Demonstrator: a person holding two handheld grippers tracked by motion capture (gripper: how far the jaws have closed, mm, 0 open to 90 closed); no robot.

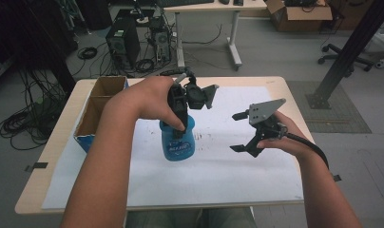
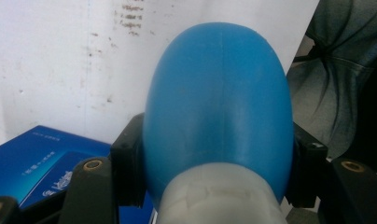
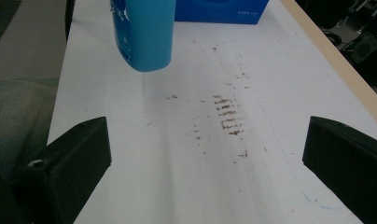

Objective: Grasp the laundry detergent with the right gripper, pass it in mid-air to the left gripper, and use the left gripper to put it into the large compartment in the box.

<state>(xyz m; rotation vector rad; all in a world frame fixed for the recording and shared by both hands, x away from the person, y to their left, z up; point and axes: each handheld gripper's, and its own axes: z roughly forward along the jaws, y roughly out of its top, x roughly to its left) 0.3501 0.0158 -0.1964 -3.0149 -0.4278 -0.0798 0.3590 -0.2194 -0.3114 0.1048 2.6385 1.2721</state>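
My left gripper (image 1: 180, 124) clamps the blue bottle (image 1: 177, 142) near its neck, holding it over the white sheet (image 1: 218, 175), just beside the blue box (image 1: 88, 124) (brown smudges mark the paper). My right gripper (image 1: 241, 133) hangs beside it, jaws spread wide, holding nothing.

In the high view, the left hand (image 1: 149, 102) and the left gripper (image 1: 179, 124) cover the top of the blue bottle (image 1: 177, 145), so we cannot see its neck, and its label print is too small for us to read. In the left gripper view, the bottle's (image 2: 219, 112) pale lower part runs off the bottom edge. In the right gripper view, the bottle (image 3: 144, 32) and the blue box (image 3: 221, 10) are cut off by the top edge.
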